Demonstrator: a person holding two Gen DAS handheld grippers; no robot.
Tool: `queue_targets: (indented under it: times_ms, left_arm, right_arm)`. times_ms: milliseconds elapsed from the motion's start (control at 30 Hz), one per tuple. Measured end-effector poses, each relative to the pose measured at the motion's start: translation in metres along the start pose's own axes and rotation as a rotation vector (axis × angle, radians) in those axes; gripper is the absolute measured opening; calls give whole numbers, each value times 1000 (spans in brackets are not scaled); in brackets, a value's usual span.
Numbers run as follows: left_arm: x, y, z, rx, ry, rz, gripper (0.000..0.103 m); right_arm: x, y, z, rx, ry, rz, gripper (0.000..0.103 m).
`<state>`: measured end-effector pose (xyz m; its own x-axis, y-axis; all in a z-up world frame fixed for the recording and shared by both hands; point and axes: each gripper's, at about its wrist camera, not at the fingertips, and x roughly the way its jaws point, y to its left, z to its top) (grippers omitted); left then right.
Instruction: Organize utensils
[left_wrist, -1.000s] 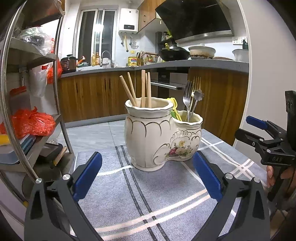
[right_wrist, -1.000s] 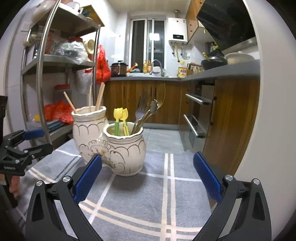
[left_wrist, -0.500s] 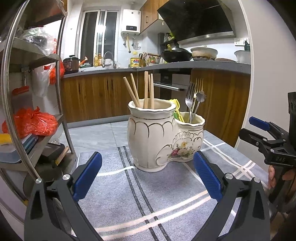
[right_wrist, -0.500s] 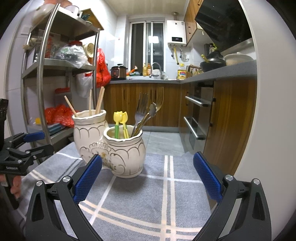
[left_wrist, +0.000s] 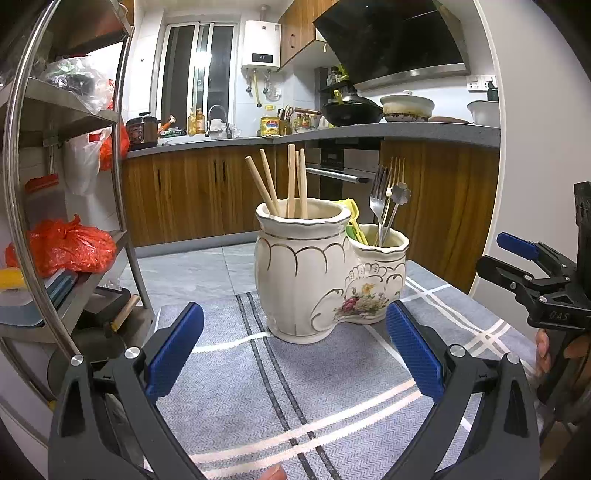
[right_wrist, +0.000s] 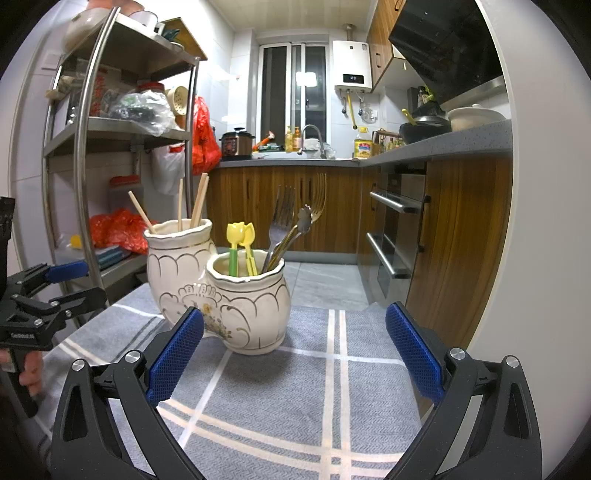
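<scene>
A cream double-pot ceramic holder (left_wrist: 325, 273) (right_wrist: 221, 291) stands on a grey checked cloth (left_wrist: 258, 387) (right_wrist: 295, 387). Its taller pot holds several wooden chopsticks (left_wrist: 291, 181) (right_wrist: 197, 201). The lower pot holds metal forks (left_wrist: 382, 199) (right_wrist: 284, 221) and small yellow-green picks (right_wrist: 240, 243) (left_wrist: 352, 225). My left gripper (left_wrist: 295, 347) is open and empty, a short way in front of the holder. My right gripper (right_wrist: 295, 347) is open and empty too, facing the lower pot. Each gripper shows at the other view's edge, held by a hand.
A steel shelf rack (left_wrist: 22, 184) (right_wrist: 85, 155) with red bags (left_wrist: 70, 247) stands at the left. Wooden cabinets (left_wrist: 192, 195) and an oven (right_wrist: 395, 236) run along the back and right. The cloth's far edge drops to a tiled floor (left_wrist: 207, 269).
Both grippers have drawn back and risen a little, so the holder sits slightly farther and lower in each view. Both stay open. Nothing in the holder has moved.
</scene>
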<state>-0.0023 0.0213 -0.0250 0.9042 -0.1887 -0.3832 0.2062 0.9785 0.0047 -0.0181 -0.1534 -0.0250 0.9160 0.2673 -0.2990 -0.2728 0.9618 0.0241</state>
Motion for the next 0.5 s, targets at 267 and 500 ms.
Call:
queue_targets:
  times_ms: [267,500]
  left_arm:
    - [0,1,0,-1,1,0,97]
    - [1,1,1,-6,3,5,97]
  right_arm:
    - [0,0,0,0,0,0,98]
    - [0,0,0,0,0,0,98]
